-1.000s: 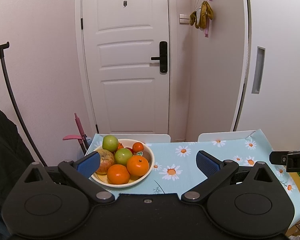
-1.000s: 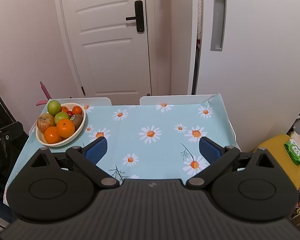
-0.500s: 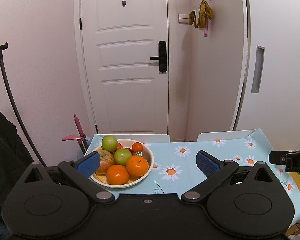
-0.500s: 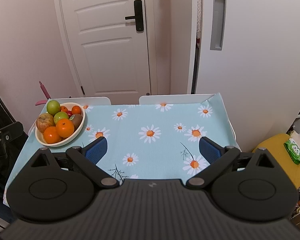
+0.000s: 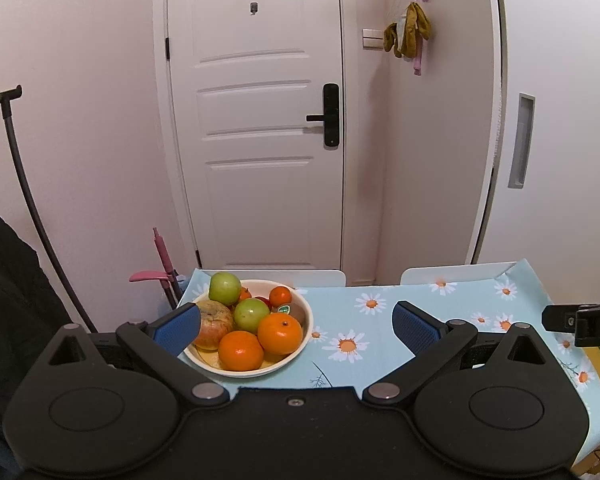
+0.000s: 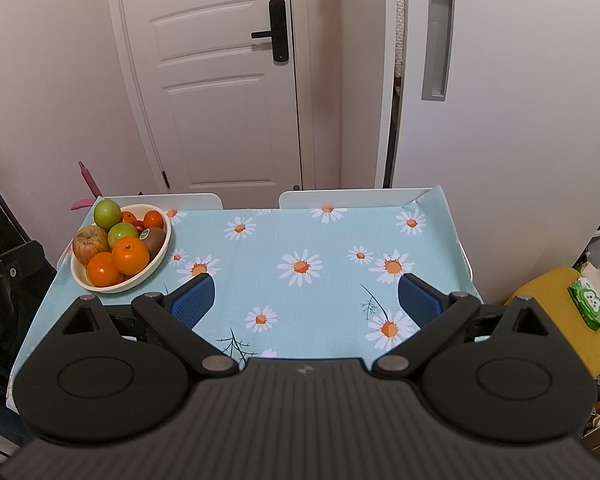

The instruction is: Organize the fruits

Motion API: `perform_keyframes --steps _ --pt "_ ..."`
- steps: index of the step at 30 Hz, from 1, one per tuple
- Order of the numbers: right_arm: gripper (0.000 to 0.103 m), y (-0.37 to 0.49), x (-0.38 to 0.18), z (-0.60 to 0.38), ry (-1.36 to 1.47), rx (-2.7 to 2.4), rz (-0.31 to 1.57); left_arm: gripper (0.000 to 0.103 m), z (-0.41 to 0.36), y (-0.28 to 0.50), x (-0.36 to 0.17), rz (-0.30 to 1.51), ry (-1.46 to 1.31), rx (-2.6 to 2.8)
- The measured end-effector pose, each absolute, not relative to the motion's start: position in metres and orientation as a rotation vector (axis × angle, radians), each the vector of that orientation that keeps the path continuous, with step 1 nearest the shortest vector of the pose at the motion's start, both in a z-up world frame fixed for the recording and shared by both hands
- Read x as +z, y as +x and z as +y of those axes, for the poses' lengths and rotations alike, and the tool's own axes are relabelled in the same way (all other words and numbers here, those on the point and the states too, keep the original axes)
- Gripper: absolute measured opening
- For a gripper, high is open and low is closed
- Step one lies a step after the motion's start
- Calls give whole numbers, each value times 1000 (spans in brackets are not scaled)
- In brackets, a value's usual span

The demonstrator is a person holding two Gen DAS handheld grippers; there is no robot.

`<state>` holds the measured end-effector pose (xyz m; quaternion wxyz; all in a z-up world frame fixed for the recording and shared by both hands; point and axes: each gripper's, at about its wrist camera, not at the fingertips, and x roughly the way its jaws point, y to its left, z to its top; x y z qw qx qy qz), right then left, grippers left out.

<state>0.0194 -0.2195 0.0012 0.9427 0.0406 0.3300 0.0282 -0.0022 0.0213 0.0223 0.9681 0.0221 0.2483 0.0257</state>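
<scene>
Both jaws spread, empty — left hand-held gripper point(image 5: 296, 322), right hand-held gripper point(image 6: 305, 298); fruit bowl point(image 6: 156, 258) upright, oval-looking.

Glossy cream bowl point(image 6: 159, 258), perhaps ceramic, smooth daisy-print tablecloth point(image 6: 320, 240), matt black plastic jaws

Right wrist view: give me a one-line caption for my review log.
Open right gripper hovers over a daisy-print tablecloth; a bowl of oranges, apples and a kiwi sits at the table's far left corner.

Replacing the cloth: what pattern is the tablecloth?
Light blue tablecloth with white, orange-centred daisies; clearest in the right wrist view.
</scene>
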Motion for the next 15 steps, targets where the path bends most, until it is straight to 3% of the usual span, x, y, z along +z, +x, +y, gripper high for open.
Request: perform_keyframes --steps 15 --pt "103 19 1 -218 83 59 674 103 25 -6 24 476 31 51"
